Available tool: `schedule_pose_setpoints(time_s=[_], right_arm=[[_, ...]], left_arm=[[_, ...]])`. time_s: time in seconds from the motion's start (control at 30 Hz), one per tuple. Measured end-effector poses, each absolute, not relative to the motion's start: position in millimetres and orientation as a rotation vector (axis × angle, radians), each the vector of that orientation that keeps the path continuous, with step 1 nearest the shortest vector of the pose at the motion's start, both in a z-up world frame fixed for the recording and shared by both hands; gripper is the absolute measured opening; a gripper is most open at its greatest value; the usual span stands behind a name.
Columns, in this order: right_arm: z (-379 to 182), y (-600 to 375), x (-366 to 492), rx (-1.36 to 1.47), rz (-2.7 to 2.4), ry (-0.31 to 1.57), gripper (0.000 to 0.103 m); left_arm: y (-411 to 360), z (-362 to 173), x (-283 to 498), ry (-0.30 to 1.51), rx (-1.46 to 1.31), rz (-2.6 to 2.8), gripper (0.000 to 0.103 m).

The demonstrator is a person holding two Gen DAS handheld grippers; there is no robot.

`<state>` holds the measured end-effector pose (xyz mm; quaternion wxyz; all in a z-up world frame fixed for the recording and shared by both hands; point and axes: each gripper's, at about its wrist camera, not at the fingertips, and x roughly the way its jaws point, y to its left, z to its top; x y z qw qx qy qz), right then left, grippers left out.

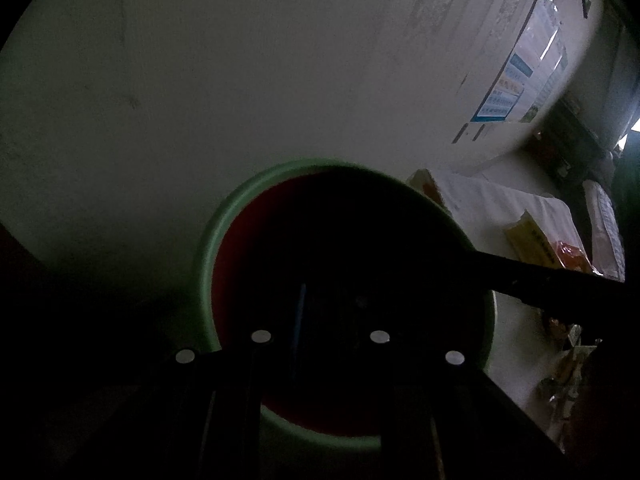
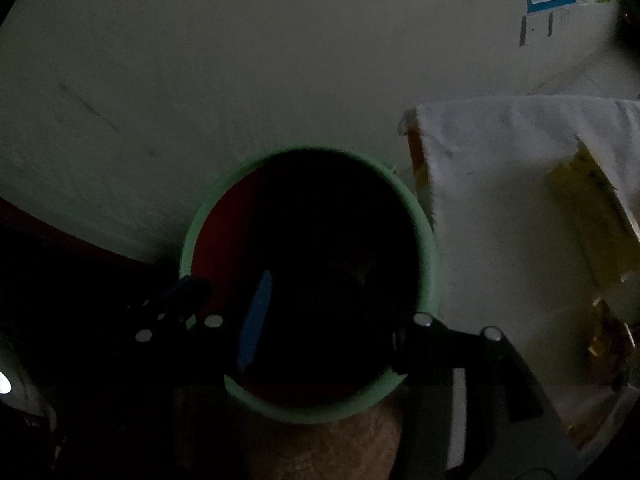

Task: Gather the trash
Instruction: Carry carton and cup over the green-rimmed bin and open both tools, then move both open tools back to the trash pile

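A round bin with a pale green rim [image 1: 208,264] and a red inner wall [image 1: 236,248] stands against a white wall; its depth is black and nothing inside shows. My left gripper [image 1: 328,300] hangs over the bin's mouth with its jaws close together. It is too dark to see whether anything sits between them. In the right wrist view the same bin rim [image 2: 428,256] fills the middle. My right gripper [image 2: 332,308] stands open above it, blue pad [image 2: 256,320] on the left, with only the dark bin interior between the fingers.
A white cloth-covered surface [image 2: 500,200] lies right of the bin, with a yellow packet [image 1: 532,240], an orange packet [image 1: 572,256] and crumpled wrappers [image 1: 568,360] on it. A black bar [image 1: 560,284] reaches over the rim from the right. Posters [image 1: 516,84] hang on the wall.
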<state>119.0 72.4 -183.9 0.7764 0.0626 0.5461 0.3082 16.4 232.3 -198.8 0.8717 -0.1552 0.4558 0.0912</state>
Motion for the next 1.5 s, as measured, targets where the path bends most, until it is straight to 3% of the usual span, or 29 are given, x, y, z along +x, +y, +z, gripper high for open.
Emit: schedule_pose_setpoints(time_s=[0.3, 0.37, 0.43, 0.6, 0.8, 1.0, 1.2, 1.5], right_arm=[[-136, 10, 82, 0.154, 0.626, 1.037, 0.05], [-122, -17, 70, 0.158, 0.589, 0.989, 0.059], [-111, -41, 59, 0.171, 0.556, 0.951, 0.065], [-93, -104, 28, 0.149, 0.443, 0.86, 0.085], [-87, -178, -4, 0.159, 0.294, 0.798, 0.099], [-103, -235, -23, 0.228, 0.183, 0.833, 0.099], [-123, -277, -38, 0.383, 0.154, 0.87, 0.099], [-133, -304, -49, 0.447, 0.12, 0.862, 0.099]], left_arm=[[203, -170, 18, 0.916, -0.281, 0.136, 0.013], [190, -161, 20, 0.9, -0.263, 0.109, 0.02], [171, -149, 22, 0.874, -0.241, 0.081, 0.035], [123, -127, 23, 0.832, -0.199, -0.003, 0.043], [63, -111, 16, 0.804, -0.122, -0.113, 0.053], [13, -113, 8, 0.786, -0.057, -0.234, 0.058], [-23, -145, 4, 0.878, 0.053, -0.274, 0.065], [-64, -188, 12, 1.021, 0.105, -0.422, 0.061]])
